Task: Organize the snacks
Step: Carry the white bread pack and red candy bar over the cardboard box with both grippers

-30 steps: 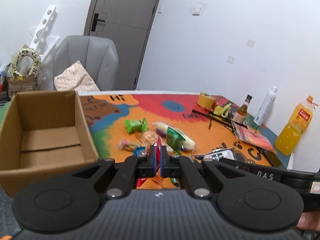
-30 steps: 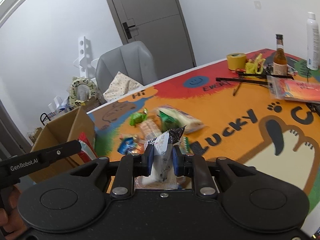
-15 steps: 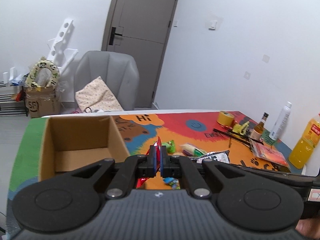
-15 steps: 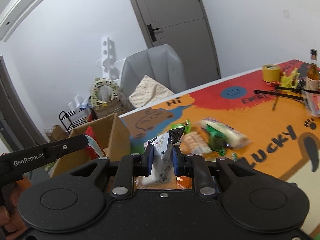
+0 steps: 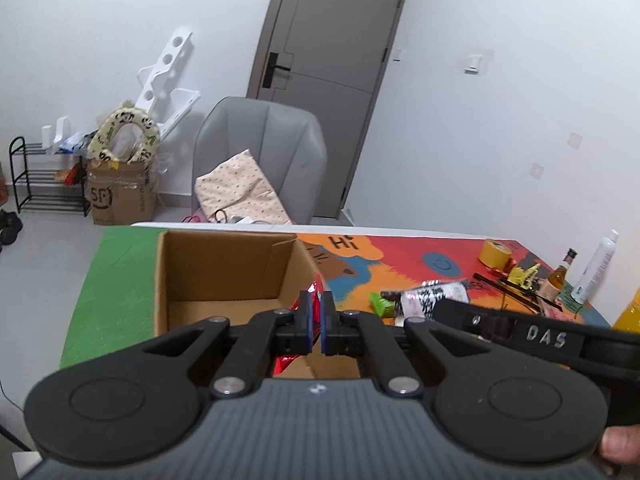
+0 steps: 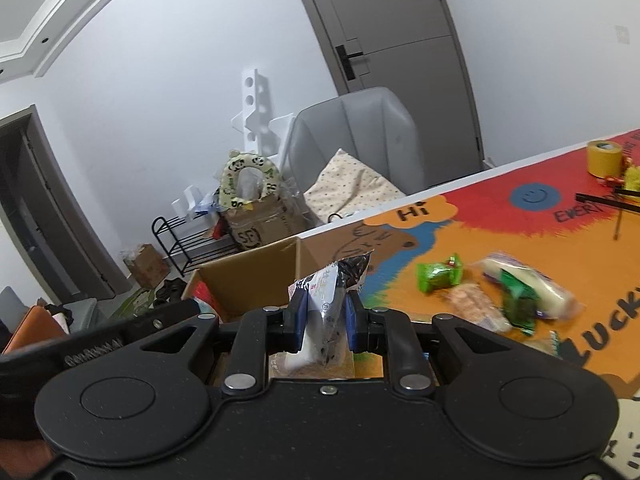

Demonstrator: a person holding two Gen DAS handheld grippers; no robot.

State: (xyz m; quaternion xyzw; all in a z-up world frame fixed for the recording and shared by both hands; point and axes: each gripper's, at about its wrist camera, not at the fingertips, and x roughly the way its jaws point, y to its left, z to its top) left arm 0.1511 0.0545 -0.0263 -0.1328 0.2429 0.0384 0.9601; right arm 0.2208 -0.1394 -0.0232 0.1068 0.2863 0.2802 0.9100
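Note:
My left gripper (image 5: 316,322) is shut on a red foil snack packet (image 5: 298,308) and holds it over the right front part of the open cardboard box (image 5: 224,276). My right gripper (image 6: 323,322) is shut on a white and black snack packet (image 6: 330,292), just right of the box (image 6: 248,276). That packet also shows in the left wrist view (image 5: 432,300). On the table lie a green candy packet (image 6: 438,278), a white and green long packet (image 6: 528,290) and a pink packet (image 6: 474,306).
The colourful table mat (image 6: 500,220) carries a yellow tape roll (image 5: 495,252), a brown bottle (image 5: 558,276), a white spray bottle (image 5: 596,266) and black sticks. A grey chair (image 5: 260,160) with a cushion stands behind the table. A floor box and a shoe rack (image 5: 44,184) are at the left.
Both grippers have moved left toward the box, each with its packet. The left one is now over the box; the right one is beside it.

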